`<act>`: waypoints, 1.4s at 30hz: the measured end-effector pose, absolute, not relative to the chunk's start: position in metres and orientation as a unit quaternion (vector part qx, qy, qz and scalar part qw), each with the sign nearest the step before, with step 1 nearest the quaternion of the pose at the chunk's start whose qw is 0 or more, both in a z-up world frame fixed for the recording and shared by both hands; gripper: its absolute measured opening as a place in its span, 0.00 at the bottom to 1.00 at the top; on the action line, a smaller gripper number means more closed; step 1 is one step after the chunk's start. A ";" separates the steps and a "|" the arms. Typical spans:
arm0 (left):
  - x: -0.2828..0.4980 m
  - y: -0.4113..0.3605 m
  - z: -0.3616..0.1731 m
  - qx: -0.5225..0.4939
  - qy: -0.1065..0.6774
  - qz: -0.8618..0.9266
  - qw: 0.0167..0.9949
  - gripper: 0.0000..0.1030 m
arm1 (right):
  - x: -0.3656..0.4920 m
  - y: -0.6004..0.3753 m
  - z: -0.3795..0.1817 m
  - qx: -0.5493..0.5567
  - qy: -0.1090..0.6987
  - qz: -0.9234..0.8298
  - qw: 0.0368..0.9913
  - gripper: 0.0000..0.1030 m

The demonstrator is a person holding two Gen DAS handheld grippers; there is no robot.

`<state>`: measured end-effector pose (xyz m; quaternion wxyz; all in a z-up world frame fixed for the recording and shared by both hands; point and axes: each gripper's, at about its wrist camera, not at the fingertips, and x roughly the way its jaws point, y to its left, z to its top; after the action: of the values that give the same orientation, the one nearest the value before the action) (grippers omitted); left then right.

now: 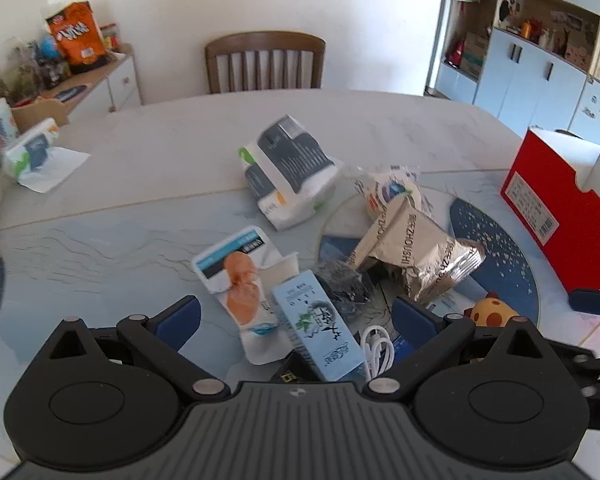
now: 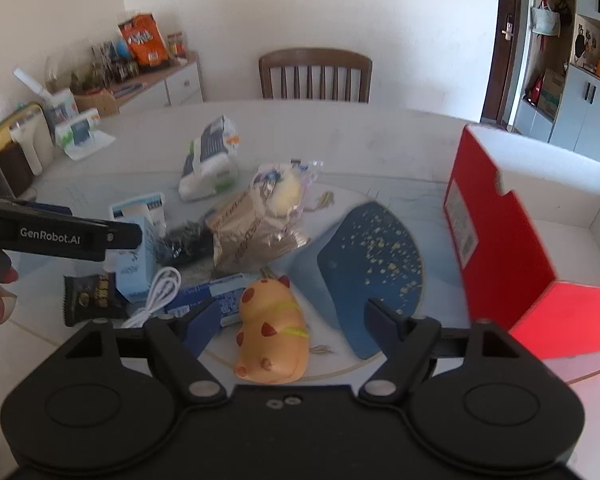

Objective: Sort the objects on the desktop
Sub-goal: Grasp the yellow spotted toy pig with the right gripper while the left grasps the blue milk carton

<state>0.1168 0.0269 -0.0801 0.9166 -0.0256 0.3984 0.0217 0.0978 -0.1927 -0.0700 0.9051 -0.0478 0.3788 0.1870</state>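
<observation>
Right wrist view: the orange toy (image 2: 271, 330) lies between the right gripper (image 2: 290, 320) fingers, spread wide and not touching it. Best to centre, then close gently, I'd say. Left gripper (image 1: 296, 320), fingers apart, straddles the blue carton (image 1: 320, 332).

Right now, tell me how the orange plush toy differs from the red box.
The plush toy is small, rounded and soft-looking, orange with darker spots; the red box is far bigger, flat-sided and angular. The plush toy lies flat on the table, between the right gripper's open jaws; the red box stands open-topped off to the side. Both sit on the table.
</observation>
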 end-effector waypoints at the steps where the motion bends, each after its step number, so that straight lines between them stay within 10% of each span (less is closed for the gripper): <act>1: 0.119 0.026 -0.084 -0.025 0.403 0.021 0.915 0.96 | 0.100 -0.190 -0.073 -0.050 0.383 0.186 0.904 0.76; 20: 0.141 0.034 -0.108 -0.065 0.435 0.006 0.898 0.45 | 0.119 -0.166 -0.097 -0.073 0.424 0.187 0.883 0.46; 42: 0.126 0.046 -0.092 -0.110 0.427 -0.018 0.897 0.29 | 0.107 -0.168 -0.071 -0.070 0.407 0.160 0.896 0.40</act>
<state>0.1259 0.0458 -0.0922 0.8974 -0.1098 0.4270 -0.0178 0.1067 -0.1680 -0.0710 0.8964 -0.0704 0.4072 0.1601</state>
